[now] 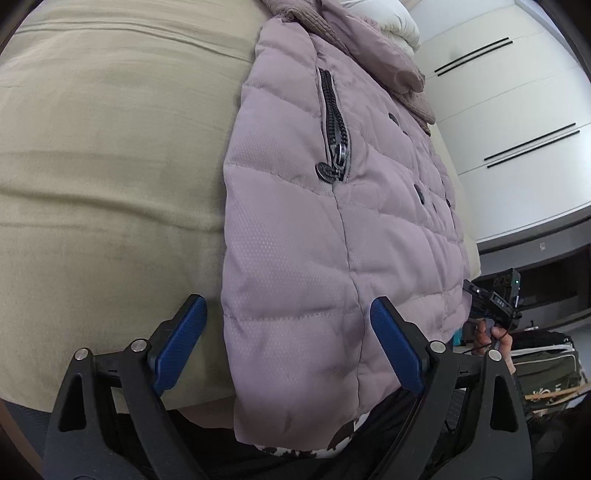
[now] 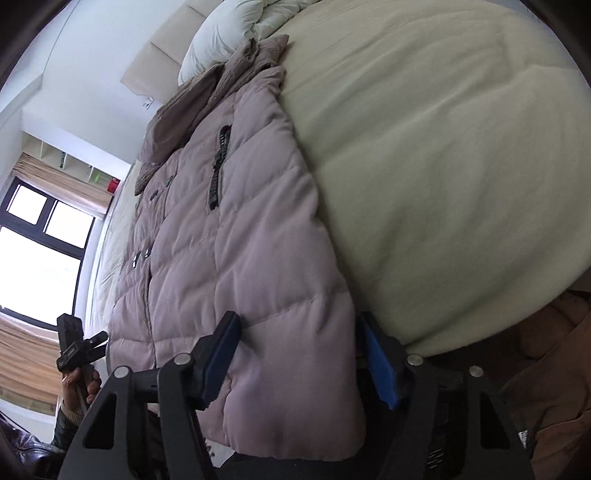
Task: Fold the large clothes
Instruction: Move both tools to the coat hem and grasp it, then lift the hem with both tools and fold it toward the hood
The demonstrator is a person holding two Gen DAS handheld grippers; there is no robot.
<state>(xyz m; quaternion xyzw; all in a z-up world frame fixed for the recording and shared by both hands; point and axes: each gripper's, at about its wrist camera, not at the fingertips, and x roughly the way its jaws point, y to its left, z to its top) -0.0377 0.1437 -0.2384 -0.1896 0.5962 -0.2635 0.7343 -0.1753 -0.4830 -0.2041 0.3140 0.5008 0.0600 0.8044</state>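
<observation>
Straddling the hem corners of a mauve quilted puffer jacket (image 1: 314,229), both grippers sit at the bed's near edge. Left gripper (image 1: 291,343): blue pads spread wide, nothing between them but loose hem. Right gripper (image 2: 303,354): jaws likewise apart, hem lying between, not pinched. Jacket lies flat lengthwise on the beige bedsheet (image 1: 110,155), hem overhanging the edge. Pocket zipper (image 1: 334,125) mid-panel. Knit collar (image 2: 221,85) at far end, touching white duvet (image 2: 229,33).

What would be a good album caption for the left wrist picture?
Open left tongs straddle the hem of a mauve quilted jacket lying on a beige bed.
</observation>
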